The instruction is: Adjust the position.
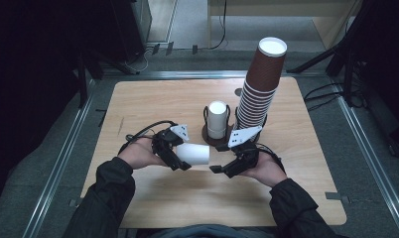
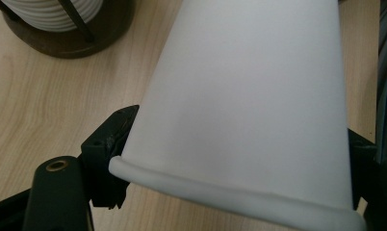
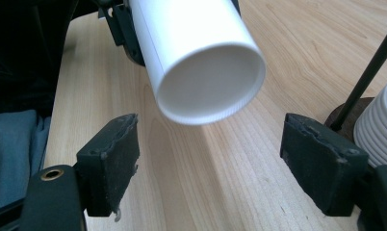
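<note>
White cup [image 1: 195,153] is lying on its side in the air just in front of the cup holder [image 1: 218,135], clamped at its rim end by my left gripper [image 1: 181,159]. From the left gripper view I see the cup [image 2: 244,96] wedged between both black jaws, rolled rim nearest the camera, so that one is pinching the cup. Its narrow bottom end points toward my right gripper [image 1: 218,168], which sits level with it on the other side, also just in front of the holder. From the right gripper view the cup's recessed bottom [image 3: 208,79] faces the camera, hanging between and a bit beyond the two pads [image 3: 109,161]; pads stand wide apart, nothing touching them, so the right one is spread and empty. Holder itself carries a stack of white cups [image 1: 217,119] inside its wire posts. Tall stack of brown cups [image 1: 261,84] stands just right of the holder, leaning a little. Wooden table [image 1: 153,104] is under all of it; both of my hands are near its front edge.
</note>
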`<state>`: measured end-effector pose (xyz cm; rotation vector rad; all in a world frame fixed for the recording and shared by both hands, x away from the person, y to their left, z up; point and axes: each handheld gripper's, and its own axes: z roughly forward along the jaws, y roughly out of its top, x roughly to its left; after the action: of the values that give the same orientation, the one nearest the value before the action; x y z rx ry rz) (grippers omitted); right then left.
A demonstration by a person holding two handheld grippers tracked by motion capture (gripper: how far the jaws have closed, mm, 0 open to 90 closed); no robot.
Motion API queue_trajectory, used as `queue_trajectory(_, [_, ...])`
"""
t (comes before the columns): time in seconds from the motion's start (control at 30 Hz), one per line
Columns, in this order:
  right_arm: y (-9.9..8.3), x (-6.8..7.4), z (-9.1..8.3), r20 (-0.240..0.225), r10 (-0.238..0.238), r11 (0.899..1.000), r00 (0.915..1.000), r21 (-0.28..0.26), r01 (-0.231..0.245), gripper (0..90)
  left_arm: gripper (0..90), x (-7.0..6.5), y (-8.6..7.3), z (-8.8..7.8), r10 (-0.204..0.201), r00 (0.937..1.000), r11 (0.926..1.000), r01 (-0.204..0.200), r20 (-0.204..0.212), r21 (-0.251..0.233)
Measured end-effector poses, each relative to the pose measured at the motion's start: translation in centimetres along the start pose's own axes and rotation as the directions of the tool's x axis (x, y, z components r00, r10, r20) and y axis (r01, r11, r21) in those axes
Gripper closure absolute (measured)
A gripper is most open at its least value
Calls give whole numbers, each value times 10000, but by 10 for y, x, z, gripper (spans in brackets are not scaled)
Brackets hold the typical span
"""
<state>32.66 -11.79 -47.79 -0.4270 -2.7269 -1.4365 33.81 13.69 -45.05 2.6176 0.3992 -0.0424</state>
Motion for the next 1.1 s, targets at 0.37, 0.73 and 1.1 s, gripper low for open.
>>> queue_trajectory(0.37, [-1,2,6,-20,-143,9995,9999,287,143,216,211,-3,6,17,-51,9999,9955,41,105,949])
queue_trajectory(0.73, [1,6,20,-365,-419,9971,9985,622,441,217,211,-10,12,21,311,9993,9935,-334,230,1086])
queue_trajectory(1.1, [3,10,31,-473,-543,9944,9974,880,584,238,211,-17,18,22,529,9982,9930,-555,276,1041])
